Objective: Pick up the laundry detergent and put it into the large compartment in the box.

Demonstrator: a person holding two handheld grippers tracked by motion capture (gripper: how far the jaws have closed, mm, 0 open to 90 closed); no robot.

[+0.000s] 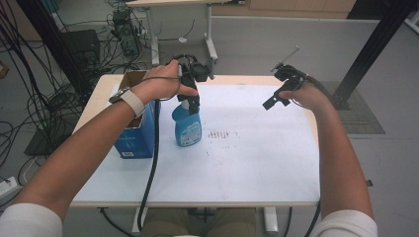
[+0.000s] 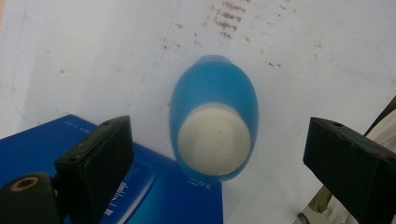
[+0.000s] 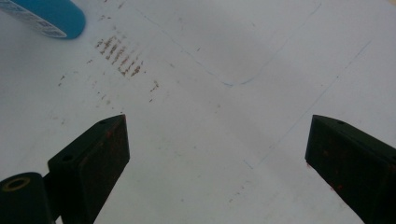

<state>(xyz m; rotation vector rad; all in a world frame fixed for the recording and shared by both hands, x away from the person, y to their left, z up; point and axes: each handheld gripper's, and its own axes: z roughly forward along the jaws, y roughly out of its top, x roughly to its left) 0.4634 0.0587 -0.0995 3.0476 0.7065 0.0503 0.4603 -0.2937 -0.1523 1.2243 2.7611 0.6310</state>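
Observation:
A blue bottle (image 1: 188,126) with a white top stands upright on the white table (image 1: 257,163), left of centre. My left gripper (image 1: 192,104) hovers straight above it, pointing down. In the left gripper view the bottle (image 2: 214,116) is seen from above, and the left gripper (image 2: 222,135) is open with one jaw on each side of the white top, not touching it. My right gripper (image 1: 275,98) hangs above the right part of the table. In its own view the right gripper (image 3: 217,135) is open over bare tabletop, with the bottle's base (image 3: 51,16) at the top left corner.
A blue box (image 1: 136,136) with open brown flaps stands just left of the bottle, close beside it (image 2: 154,196). Brown smudges (image 1: 220,134) mark the table's middle (image 3: 121,53). Cables and equipment lie on the floor beyond the far edge.

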